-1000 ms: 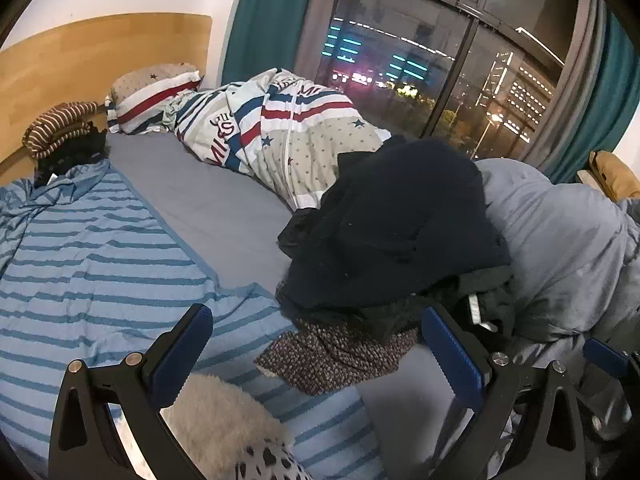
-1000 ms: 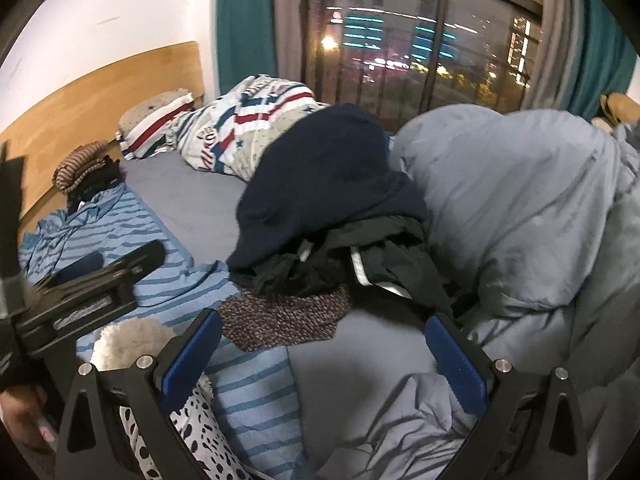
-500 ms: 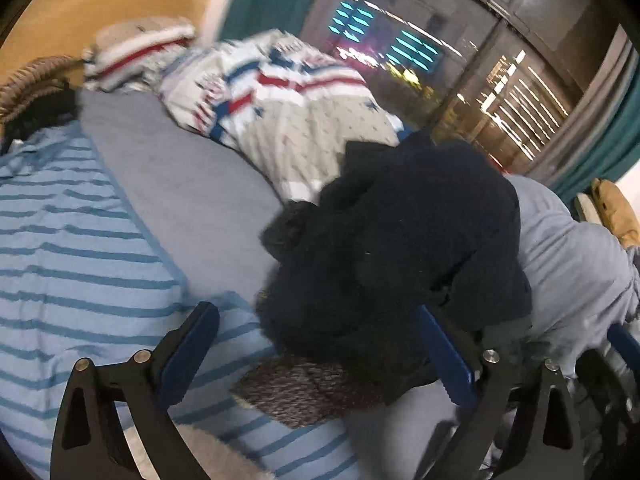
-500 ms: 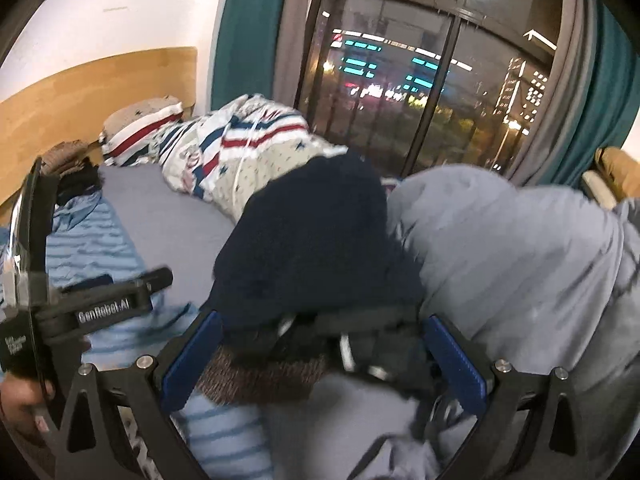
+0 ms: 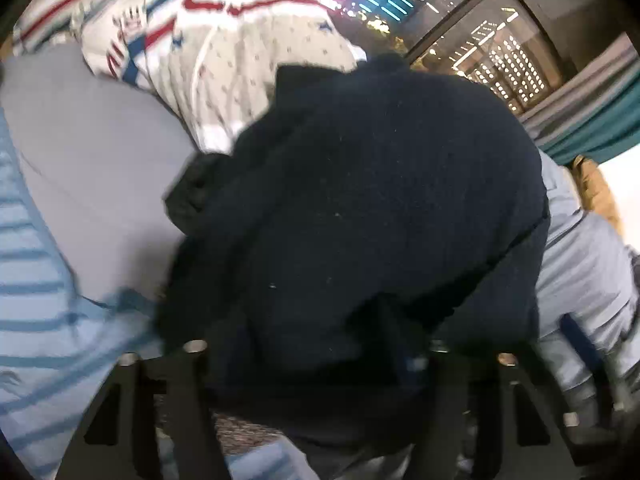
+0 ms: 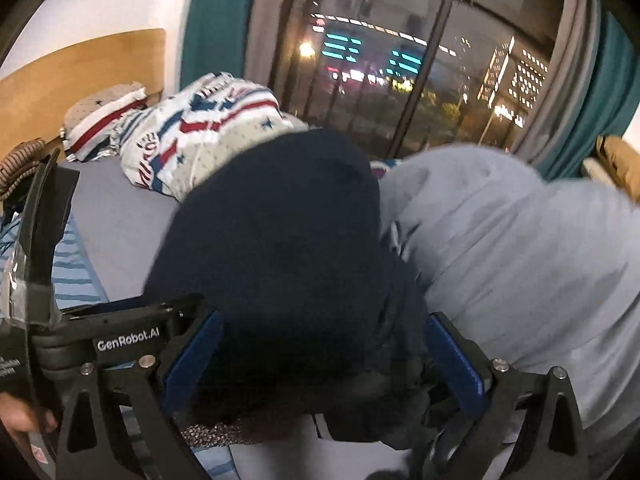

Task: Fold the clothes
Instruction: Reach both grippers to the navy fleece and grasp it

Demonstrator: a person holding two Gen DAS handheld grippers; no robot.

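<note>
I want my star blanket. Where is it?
The star-patterned blanket is bunched up on the bed, behind the dark navy garment and in front of the window.

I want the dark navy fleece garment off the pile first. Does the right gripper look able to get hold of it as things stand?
Probably yes. The dark navy fleece garment tops the pile, uncovered, and its lower bulk already sits between the right gripper's open jaws. The left gripper crowds alongside, jaws closing.

Passage ahead is blocked by the dark navy garment, flanked by the patterned duvet and grey quilt. Bare grey bed sheet is left free at left.
</note>
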